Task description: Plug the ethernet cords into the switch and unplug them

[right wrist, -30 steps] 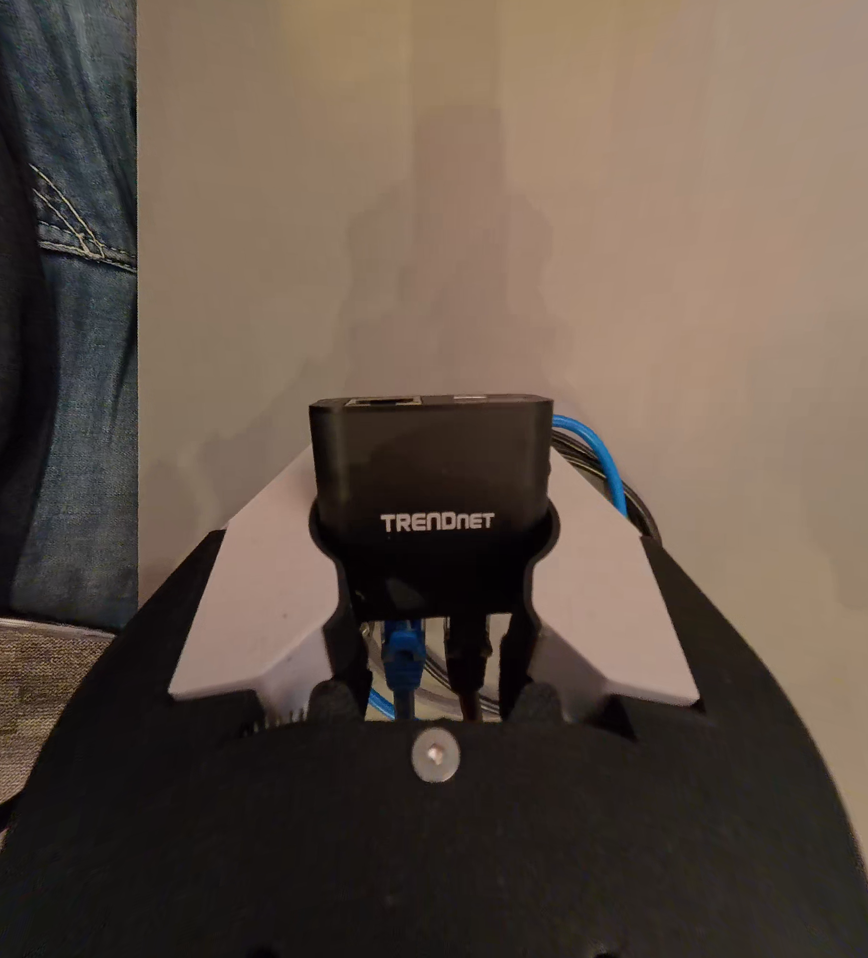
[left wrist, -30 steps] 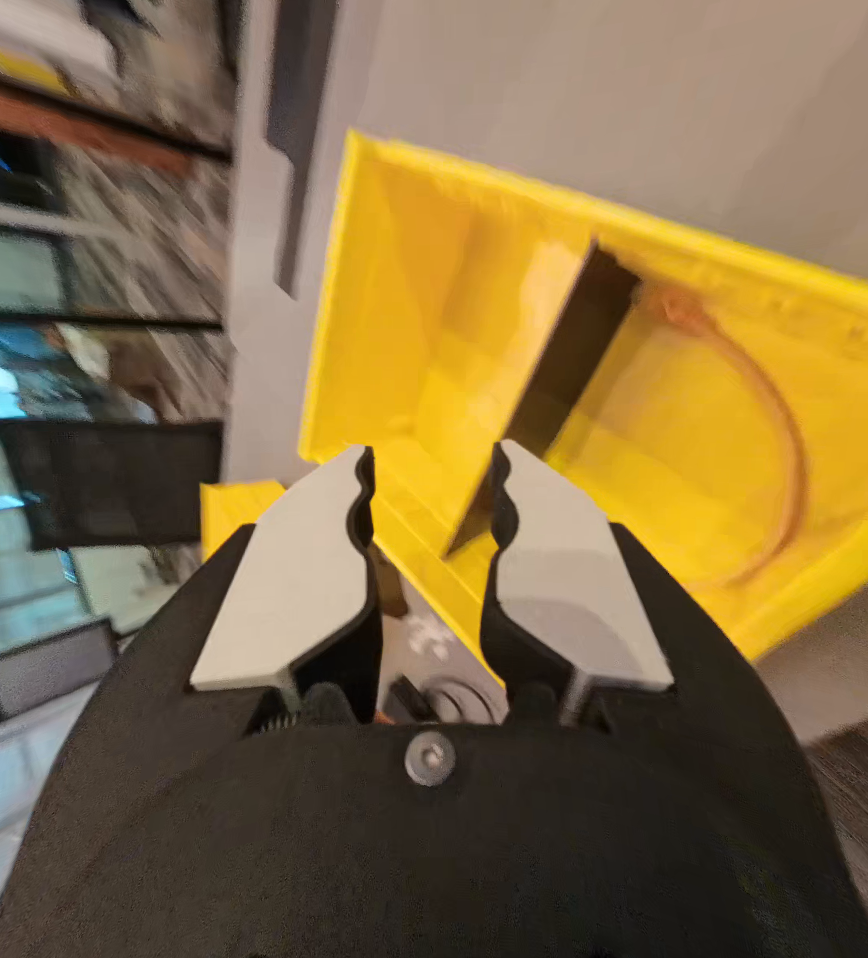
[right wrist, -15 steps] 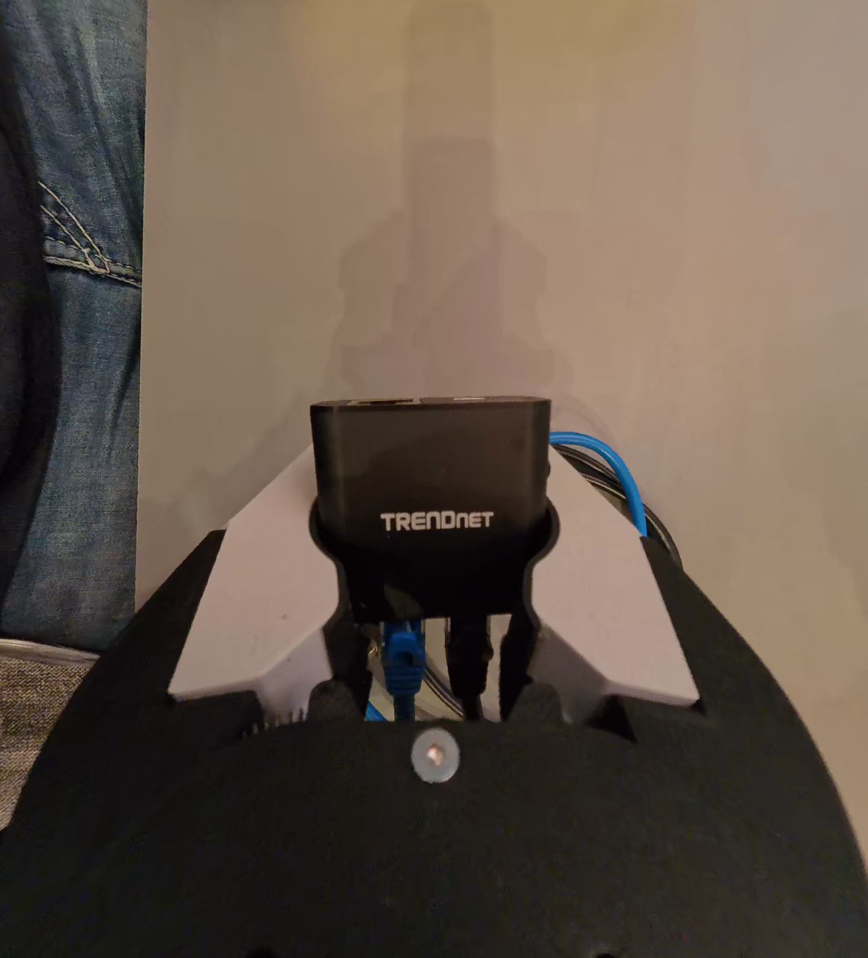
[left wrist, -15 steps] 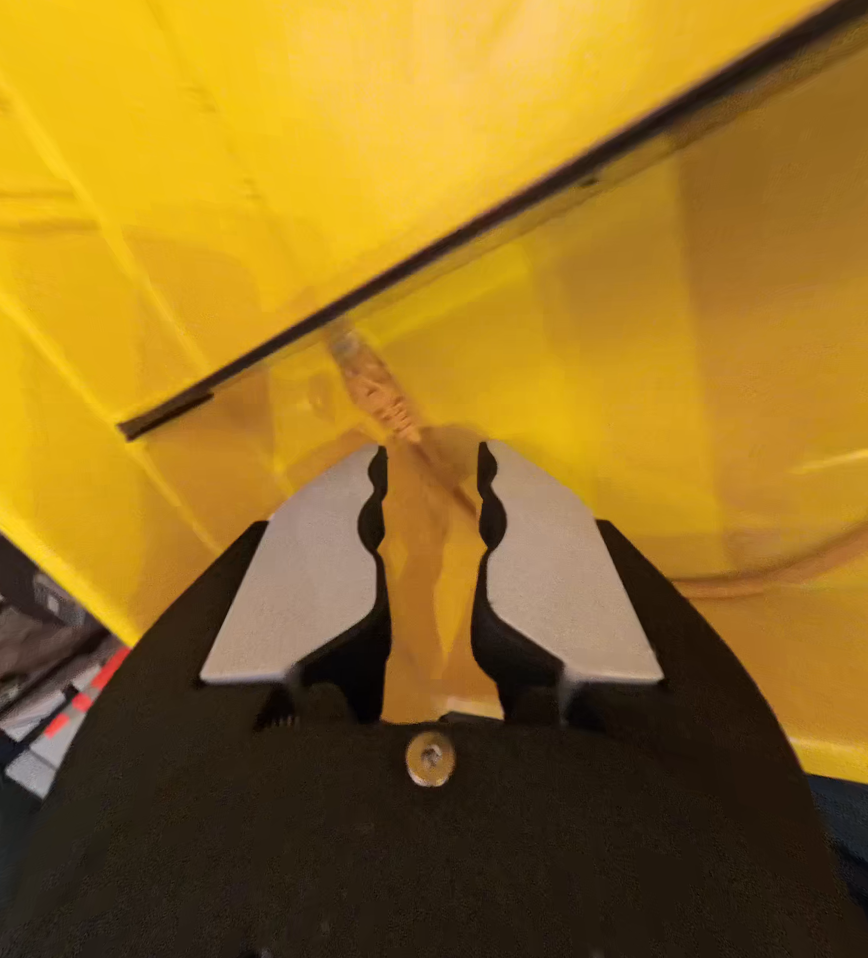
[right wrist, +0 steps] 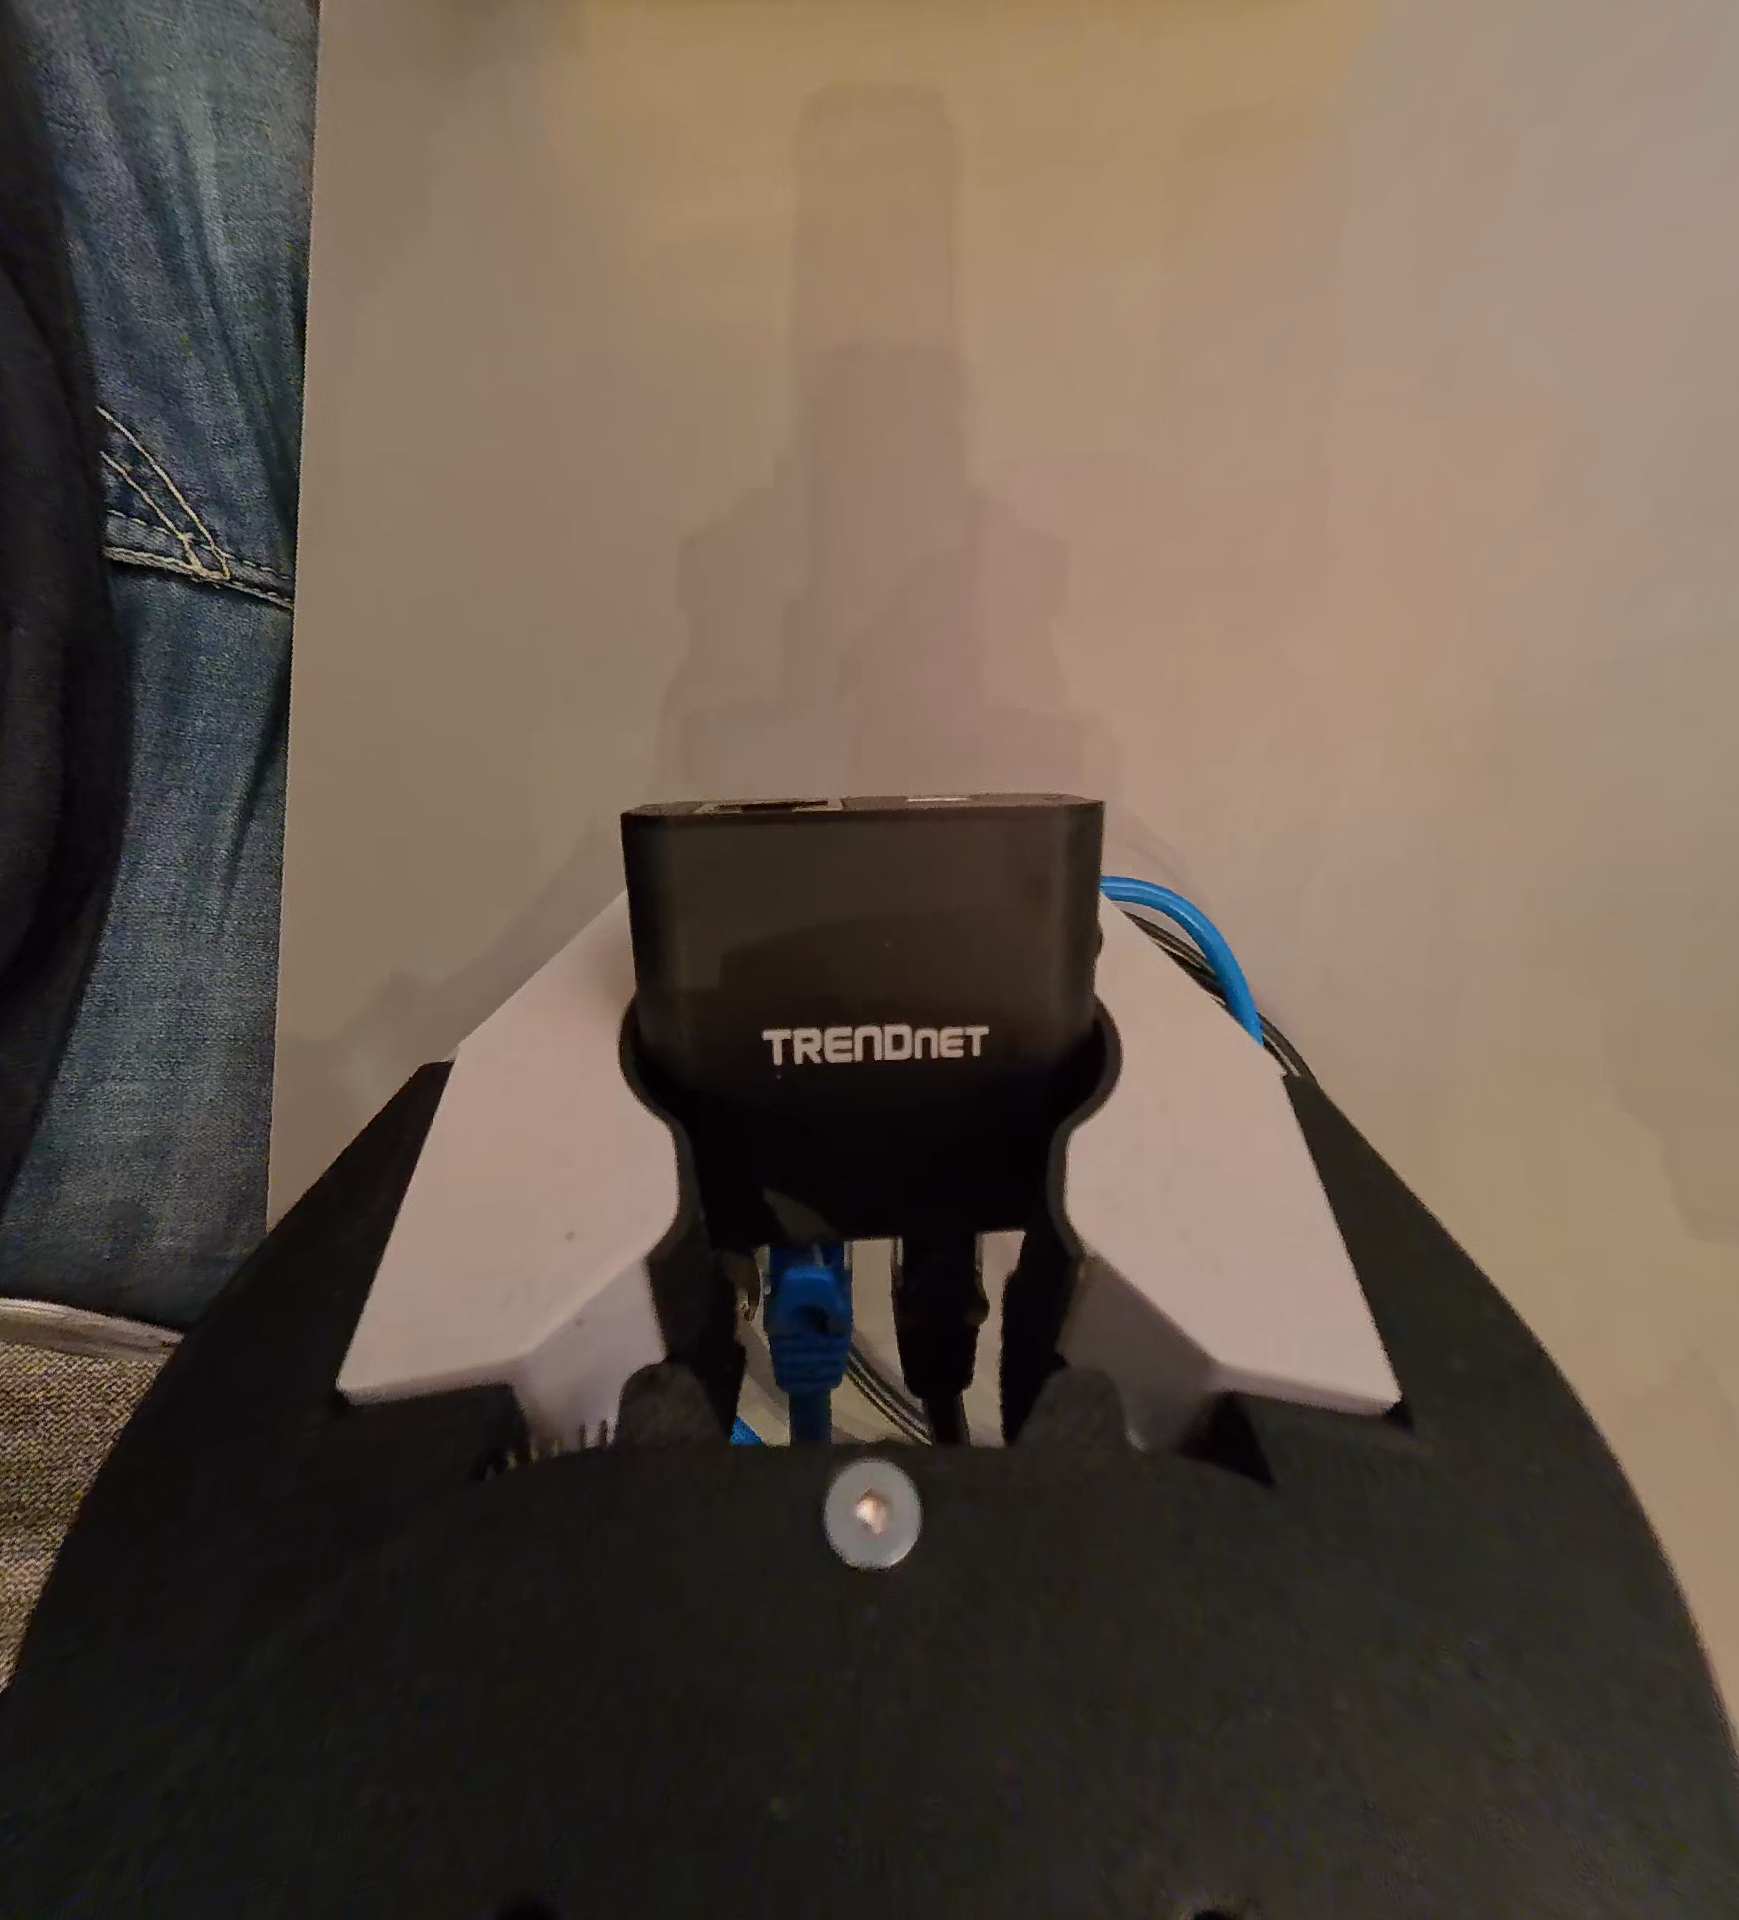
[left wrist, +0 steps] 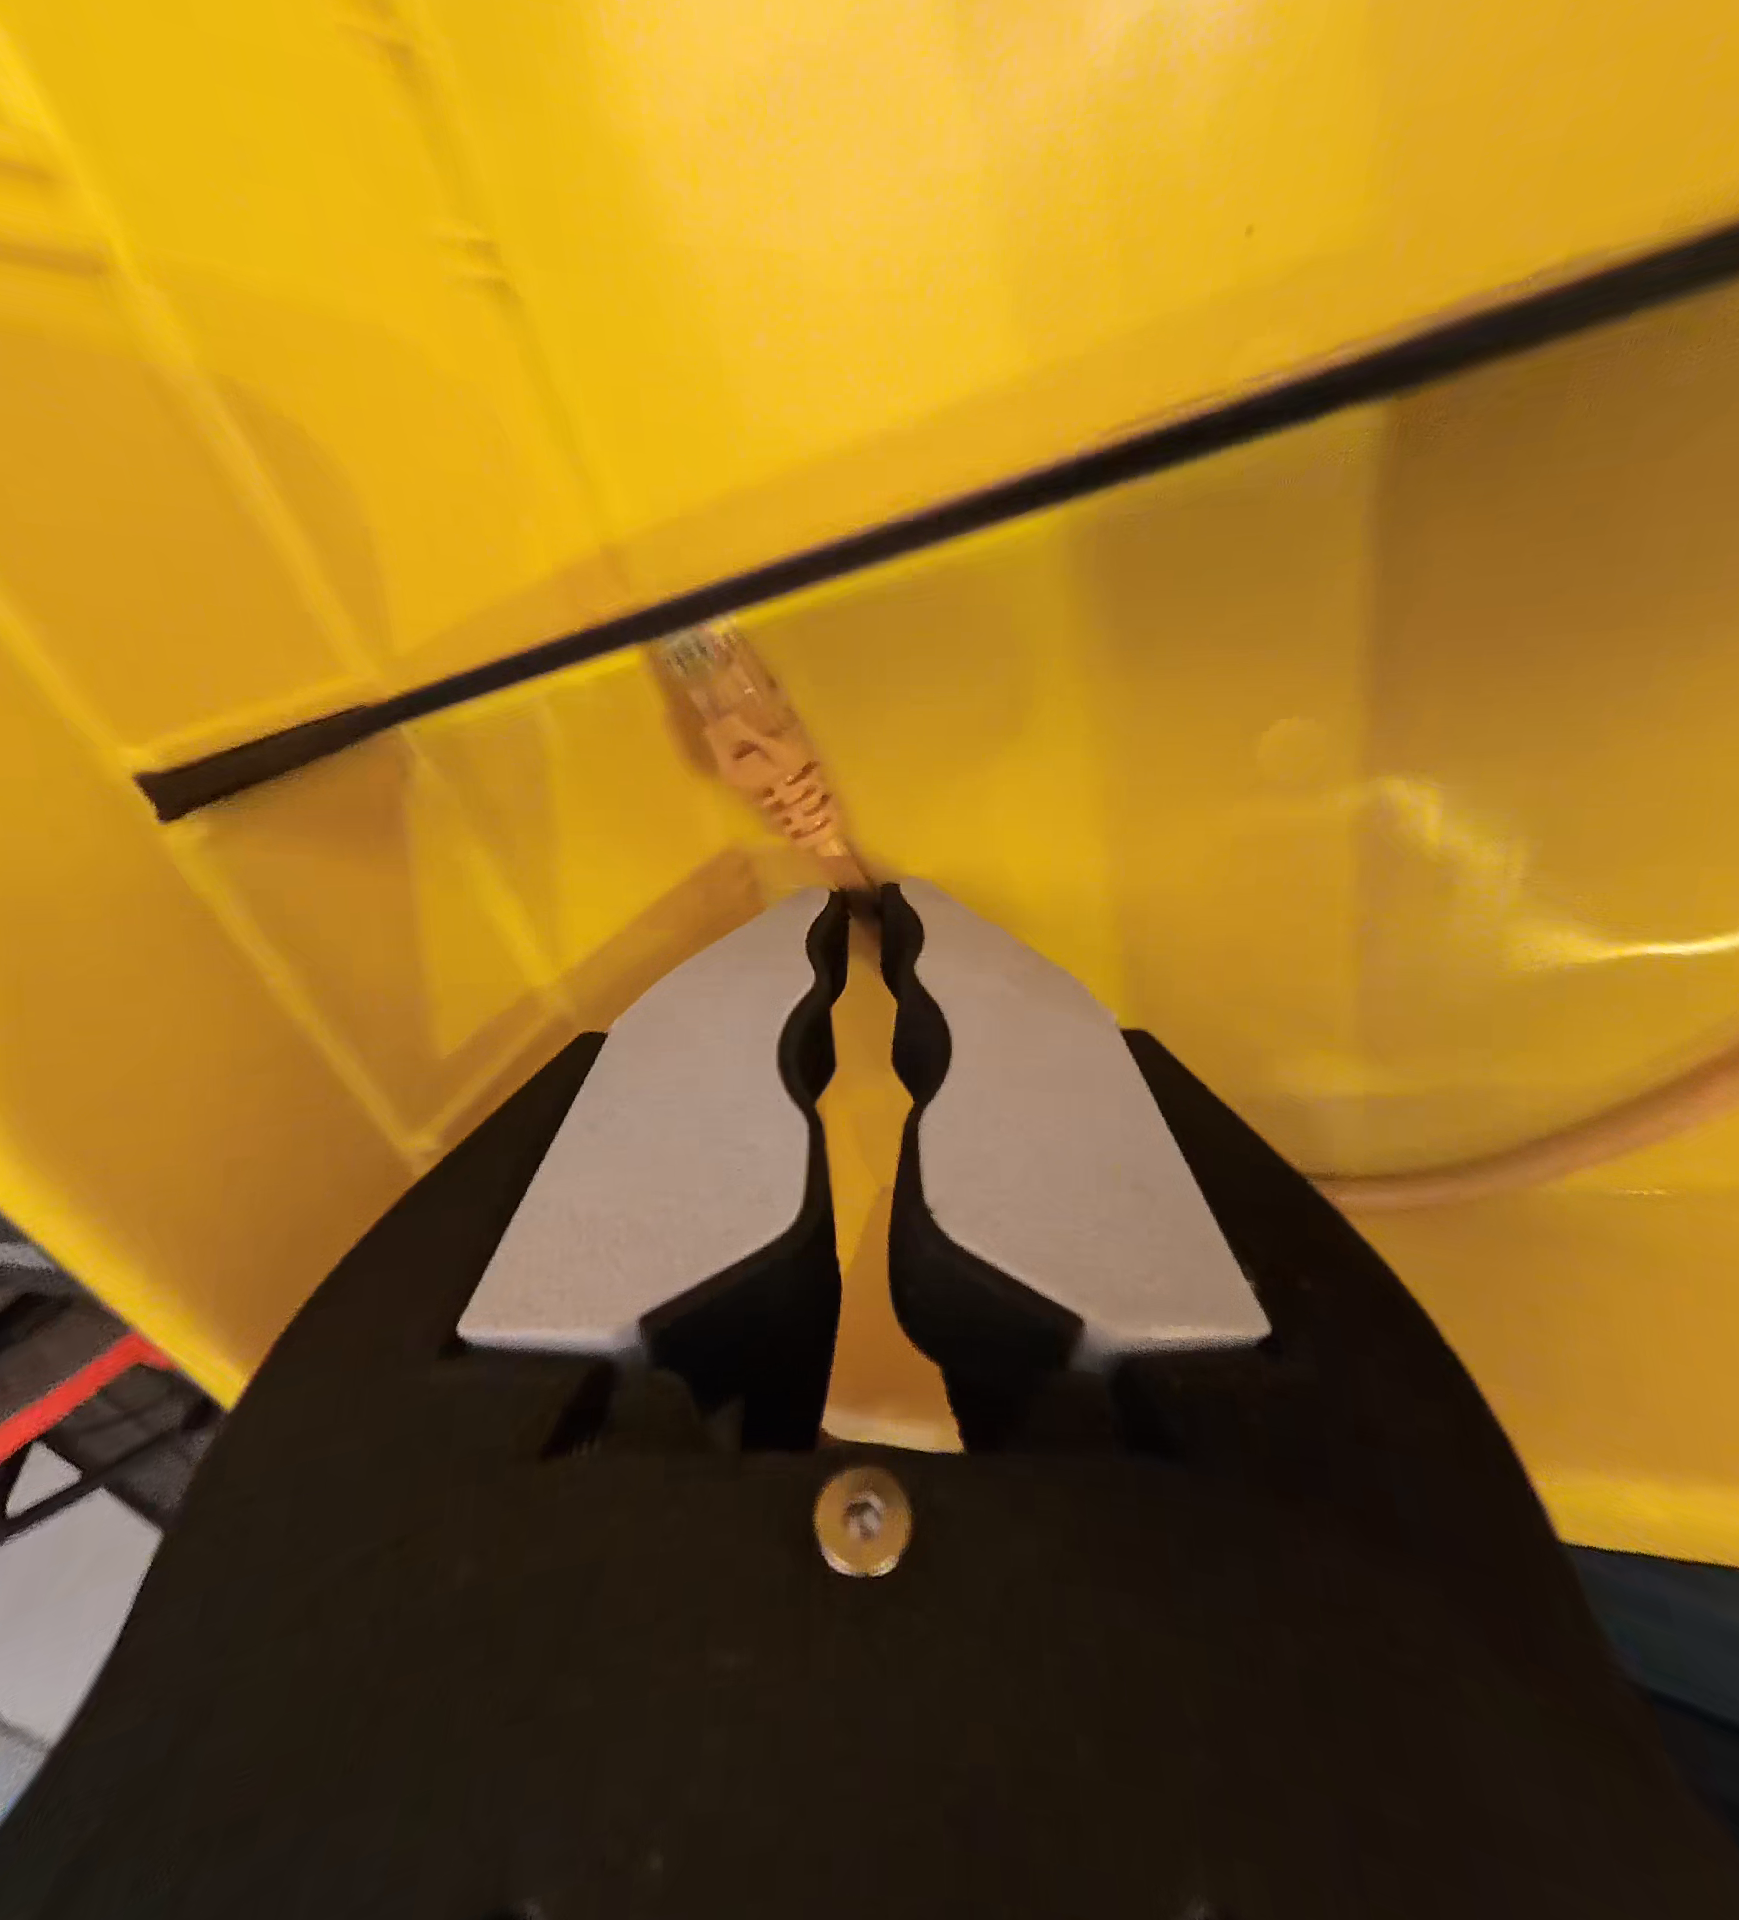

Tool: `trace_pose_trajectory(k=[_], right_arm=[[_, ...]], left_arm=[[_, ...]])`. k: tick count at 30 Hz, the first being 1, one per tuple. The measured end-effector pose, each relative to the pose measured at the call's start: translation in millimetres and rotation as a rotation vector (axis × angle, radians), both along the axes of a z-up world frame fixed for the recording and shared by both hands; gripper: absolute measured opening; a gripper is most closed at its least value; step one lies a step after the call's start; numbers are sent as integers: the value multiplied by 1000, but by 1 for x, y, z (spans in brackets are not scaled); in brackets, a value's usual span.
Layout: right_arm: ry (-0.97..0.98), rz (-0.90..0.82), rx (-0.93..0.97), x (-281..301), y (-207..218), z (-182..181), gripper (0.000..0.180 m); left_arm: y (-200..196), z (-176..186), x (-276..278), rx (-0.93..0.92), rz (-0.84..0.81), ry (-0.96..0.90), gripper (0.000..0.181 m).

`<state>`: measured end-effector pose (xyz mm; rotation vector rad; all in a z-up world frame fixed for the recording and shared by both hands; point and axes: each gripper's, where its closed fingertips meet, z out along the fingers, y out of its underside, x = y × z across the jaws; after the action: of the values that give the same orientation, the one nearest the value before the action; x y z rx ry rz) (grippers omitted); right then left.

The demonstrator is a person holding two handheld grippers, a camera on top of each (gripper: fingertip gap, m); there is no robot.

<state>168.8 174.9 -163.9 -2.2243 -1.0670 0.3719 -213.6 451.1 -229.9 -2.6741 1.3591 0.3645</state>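
Observation:
In the left wrist view my left gripper (left wrist: 860,902) is inside a yellow bin (left wrist: 948,260), shut on a yellow ethernet cord just behind its clear plug (left wrist: 745,727). The plug points up toward a black divider (left wrist: 1052,488). The cord loops away to the right (left wrist: 1675,1122). In the right wrist view my right gripper (right wrist: 863,935) is shut on a black switch (right wrist: 860,883) and holds it over a white table (right wrist: 1312,520). A blue cord (right wrist: 808,1320) and a black cord (right wrist: 938,1330) are plugged into the switch's near side.
A person's jeans (right wrist: 190,623) are at the table's left edge. The blue cord bends out to the right of the switch (right wrist: 1197,935). Grey floor with red tape (left wrist: 44,1423) shows below the bin. About 50 cm separates my left fingertips from my right.
My left gripper moved into the yellow bin and closed its fingers on the yellow cord behind the plug. The right gripper and the switch stayed almost still.

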Motion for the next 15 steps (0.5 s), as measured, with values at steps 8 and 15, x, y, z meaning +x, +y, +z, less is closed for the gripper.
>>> trace_pose_trajectory(k=[8, 15], right_arm=[[1, 0, 4, 1, 1, 2, 73], [-5, 7, 1, -1, 1, 0, 73]], left_arm=[[-19, 24, 37, -24, -195, -283, 5], [-13, 8, 43, -1, -232, -152, 18]])
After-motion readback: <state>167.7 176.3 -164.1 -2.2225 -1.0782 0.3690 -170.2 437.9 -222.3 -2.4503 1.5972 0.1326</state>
